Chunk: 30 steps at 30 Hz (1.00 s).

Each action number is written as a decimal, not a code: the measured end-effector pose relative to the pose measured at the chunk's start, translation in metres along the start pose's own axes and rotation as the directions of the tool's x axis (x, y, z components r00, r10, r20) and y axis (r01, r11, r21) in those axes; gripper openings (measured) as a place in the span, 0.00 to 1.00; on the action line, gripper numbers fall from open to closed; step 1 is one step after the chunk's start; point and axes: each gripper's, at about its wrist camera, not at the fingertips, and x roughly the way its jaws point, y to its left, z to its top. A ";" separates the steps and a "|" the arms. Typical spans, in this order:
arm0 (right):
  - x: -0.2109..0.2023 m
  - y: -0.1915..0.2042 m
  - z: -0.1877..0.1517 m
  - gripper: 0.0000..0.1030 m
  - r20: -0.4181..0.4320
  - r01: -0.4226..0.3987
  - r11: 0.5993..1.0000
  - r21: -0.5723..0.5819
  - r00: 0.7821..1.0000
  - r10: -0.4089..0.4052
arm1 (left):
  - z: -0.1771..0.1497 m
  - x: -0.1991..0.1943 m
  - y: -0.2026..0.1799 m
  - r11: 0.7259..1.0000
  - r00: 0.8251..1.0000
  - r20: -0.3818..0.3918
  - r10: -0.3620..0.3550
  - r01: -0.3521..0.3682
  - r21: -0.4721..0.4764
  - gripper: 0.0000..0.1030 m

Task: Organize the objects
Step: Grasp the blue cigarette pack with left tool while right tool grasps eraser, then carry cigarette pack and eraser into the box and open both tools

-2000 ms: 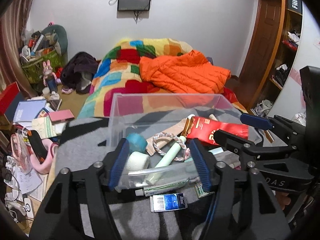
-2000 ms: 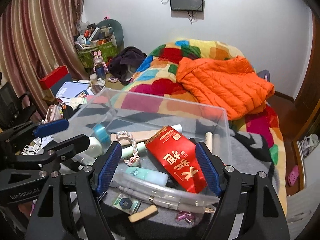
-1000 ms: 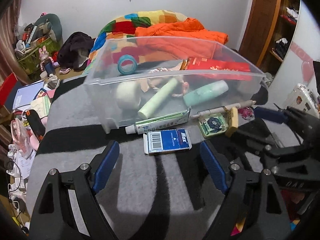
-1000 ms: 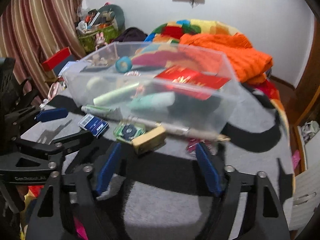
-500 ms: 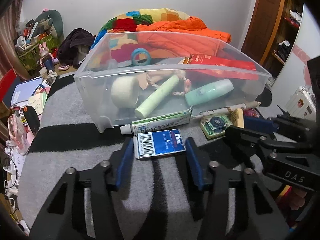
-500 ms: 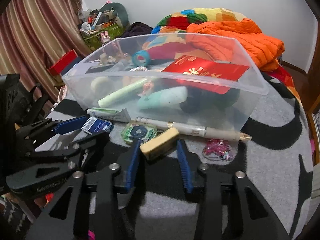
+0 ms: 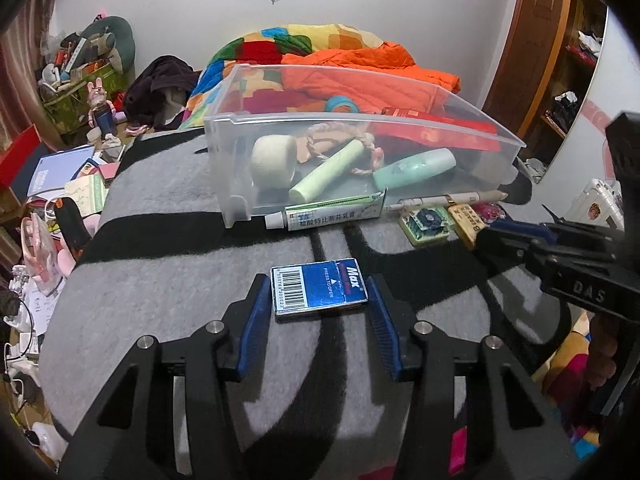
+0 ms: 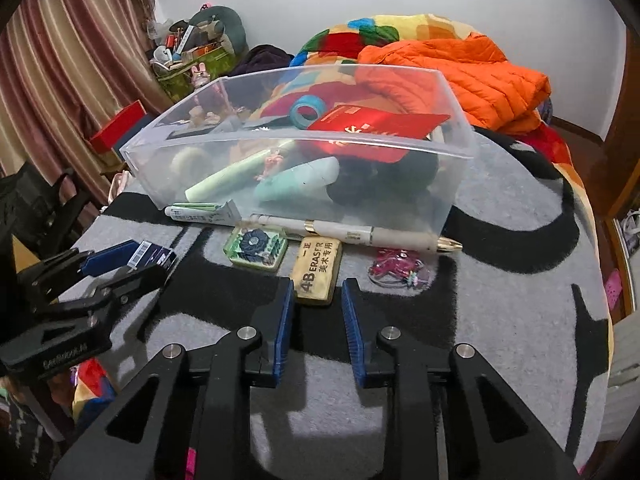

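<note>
A clear plastic bin (image 7: 240,184) (image 8: 452,184) with tubes, tape and a red packet stands on a grey and black blanket. In front of it lie a toothpaste tube (image 7: 328,214), a pen (image 8: 360,236), a green square case (image 8: 256,246), a tan 4B eraser (image 8: 318,270) and a pink trinket (image 8: 396,268). My left gripper (image 7: 318,292) is open, its fingers either side of a blue Max staple box (image 7: 318,286), with small gaps. My right gripper (image 8: 316,300) is open, its fingertips at the near end of the eraser, not clamped.
Behind the bin is a bed with a patchwork quilt and an orange jacket (image 8: 460,68). Books, a red box and clutter lie on the floor at left (image 7: 52,168). A wooden door and shelves stand at the right (image 7: 532,40).
Both grippers came down from above the bin to the blanket in front of it and narrowed. The left now straddles the blue box, the right the eraser.
</note>
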 end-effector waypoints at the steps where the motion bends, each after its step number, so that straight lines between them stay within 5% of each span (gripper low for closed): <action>1: 0.001 0.002 0.001 0.24 0.001 0.006 1.000 -0.007 1.000 -0.006 | 0.000 -0.002 0.000 1.000 1.000 0.003 0.000 0.000 -0.004 0.47; 9: 0.014 0.015 0.003 0.29 0.004 0.080 0.994 -0.074 0.997 -0.080 | 0.010 -0.020 0.004 1.000 0.999 0.054 -0.003 0.005 -0.026 0.47; 15: 0.012 0.019 0.002 0.24 0.021 0.121 0.987 -0.102 0.993 -0.120 | 0.025 -0.033 0.003 1.000 0.994 0.107 -0.007 0.010 -0.029 0.47; 30: -0.055 0.014 0.023 0.22 0.176 0.063 0.997 -0.053 0.983 -0.052 | 0.069 -0.054 -0.001 1.000 0.974 0.228 -0.002 0.007 -0.022 0.47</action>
